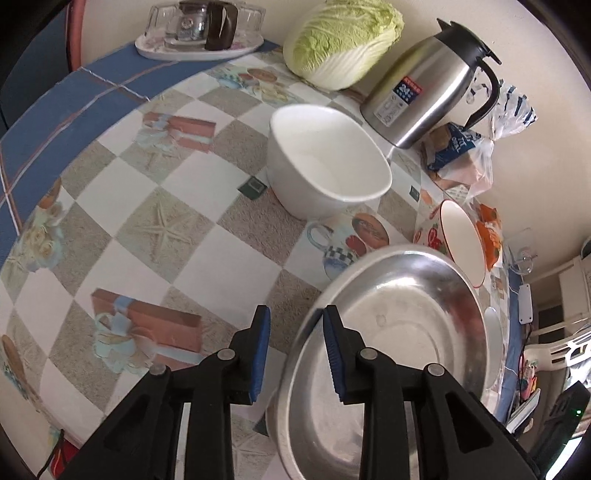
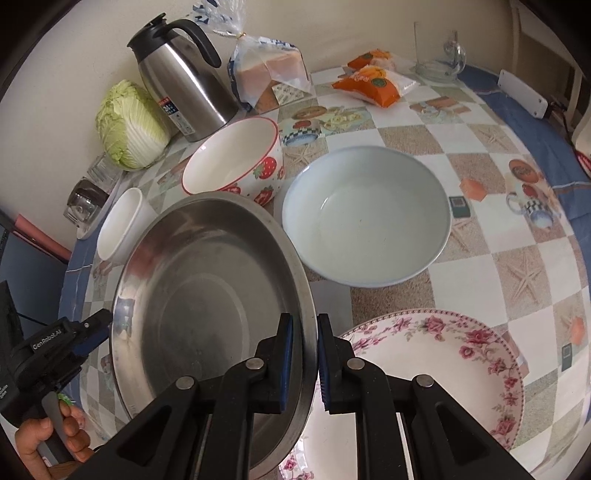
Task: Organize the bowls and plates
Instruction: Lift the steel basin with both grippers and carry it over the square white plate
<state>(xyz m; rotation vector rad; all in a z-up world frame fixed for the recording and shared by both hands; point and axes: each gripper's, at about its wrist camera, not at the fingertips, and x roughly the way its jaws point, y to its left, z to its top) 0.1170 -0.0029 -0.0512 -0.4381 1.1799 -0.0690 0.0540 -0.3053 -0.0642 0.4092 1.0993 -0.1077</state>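
A wide steel pan point(image 1: 406, 314) point(image 2: 207, 295) is held by its right rim between the pads of my right gripper point(image 2: 304, 347), which is shut on it. My left gripper point(image 1: 297, 350) point(image 2: 98, 328) straddles the pan's left rim, one finger inside and one outside; there is a gap at the outer pad, so it is open. The pan's right edge overlaps a floral plate point(image 2: 443, 369). Behind the pan stand a white bowl point(image 1: 325, 162) point(image 2: 122, 225), a strawberry-print bowl point(image 2: 236, 162) point(image 1: 461, 240) and a pale blue bowl point(image 2: 365, 214).
A steel jug point(image 1: 424, 96) point(image 2: 181, 81), a cabbage point(image 1: 343, 40) point(image 2: 129, 125) and a bread bag point(image 2: 269, 74) line the wall. Orange packets point(image 2: 373, 85) and a glass mug point(image 2: 439, 51) sit far right. A tray of glasses point(image 1: 199, 33) is at the far left. A hand point(image 2: 55, 432) holds the left gripper.
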